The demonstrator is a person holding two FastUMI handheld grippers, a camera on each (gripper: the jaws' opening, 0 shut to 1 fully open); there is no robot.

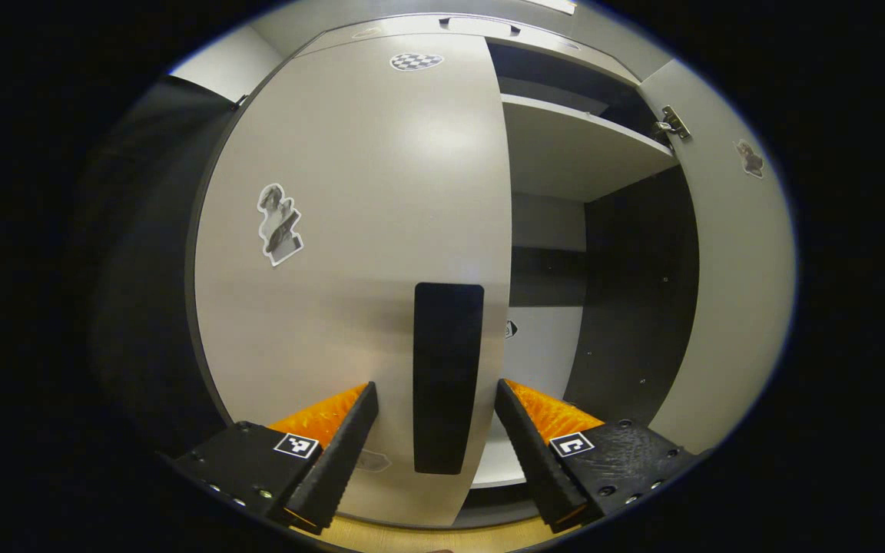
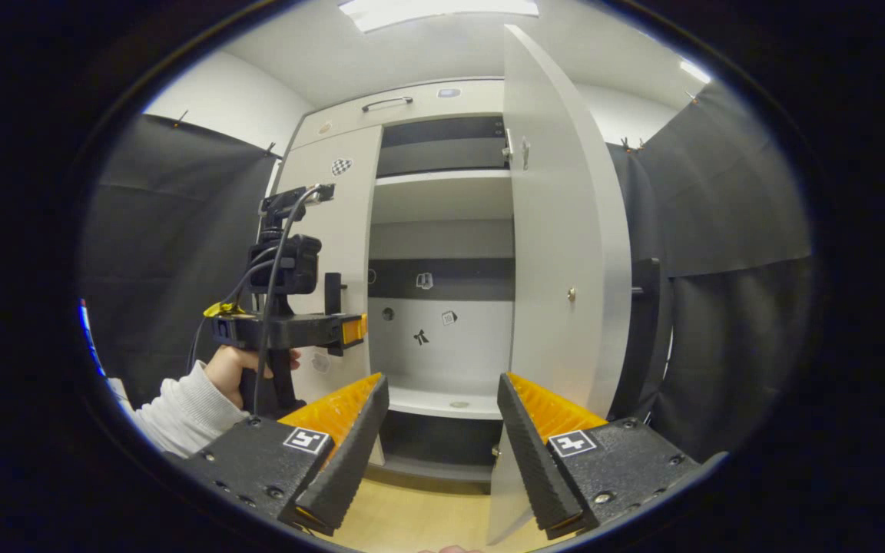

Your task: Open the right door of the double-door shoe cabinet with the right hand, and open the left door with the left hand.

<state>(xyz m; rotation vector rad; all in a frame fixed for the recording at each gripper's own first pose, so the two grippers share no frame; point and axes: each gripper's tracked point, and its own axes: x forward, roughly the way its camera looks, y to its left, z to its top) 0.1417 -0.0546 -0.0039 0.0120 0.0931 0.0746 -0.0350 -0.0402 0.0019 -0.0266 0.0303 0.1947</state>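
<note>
Black cloth wall (image 2: 727, 192), wooden floor (image 2: 412, 514)

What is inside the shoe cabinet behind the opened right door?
Behind the right door, bare shelves and small stickers on the back panel; no shoes visible. The closed left door covers that side, left tongs open before its handle.

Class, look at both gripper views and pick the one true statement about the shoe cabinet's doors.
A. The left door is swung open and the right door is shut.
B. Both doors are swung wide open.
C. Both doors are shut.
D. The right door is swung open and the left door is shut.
D: the right door stands swung out, baring the shelves, while the left door lies flat with the left claw straddling its handle.
</note>
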